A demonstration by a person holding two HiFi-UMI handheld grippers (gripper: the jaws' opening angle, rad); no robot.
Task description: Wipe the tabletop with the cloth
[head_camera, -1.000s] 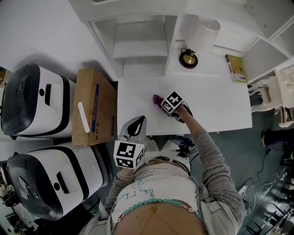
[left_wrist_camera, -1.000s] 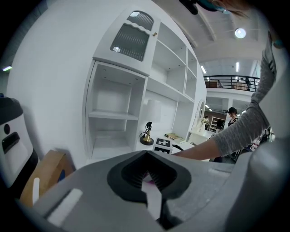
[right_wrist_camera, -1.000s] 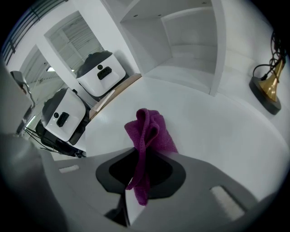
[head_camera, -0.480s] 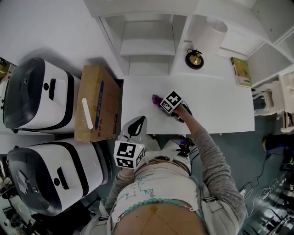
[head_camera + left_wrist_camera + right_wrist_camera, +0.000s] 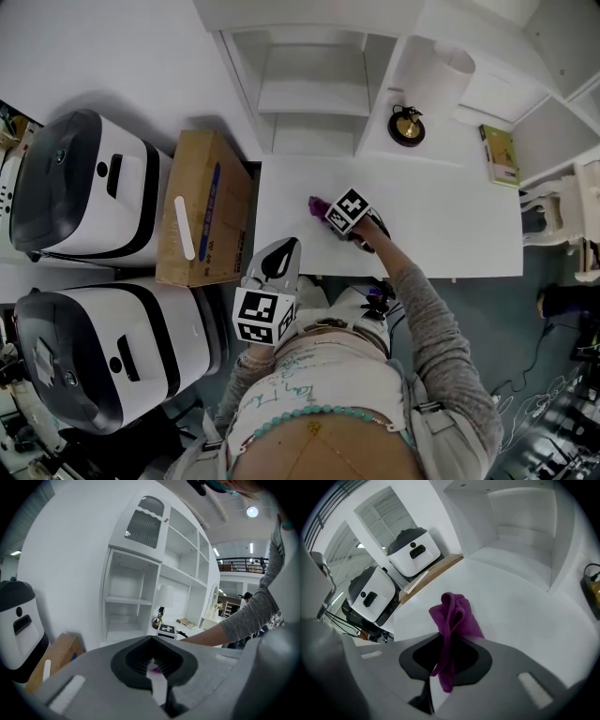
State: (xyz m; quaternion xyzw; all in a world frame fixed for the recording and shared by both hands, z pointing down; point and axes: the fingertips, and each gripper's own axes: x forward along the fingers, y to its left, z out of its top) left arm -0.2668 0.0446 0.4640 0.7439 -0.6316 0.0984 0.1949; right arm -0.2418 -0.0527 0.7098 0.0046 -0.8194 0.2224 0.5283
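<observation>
Pinching the cloth (image 5: pixel 451 616) between its fingers (image 5: pixel 525 672), right gripper (image 5: pixel 445 657) holds it on tabletop (image 5: pixel 525 602).

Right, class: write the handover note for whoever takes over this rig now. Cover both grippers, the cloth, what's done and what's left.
Right gripper: shut on the purple cloth, which is bunched against the left part of the table.
Left gripper: shut, empty, held by the person's body, off the table.
Done: cloth picked up and brought to the table.
Left: the wiping; how much is already wiped can't be told, as no dirt shows.
</observation>
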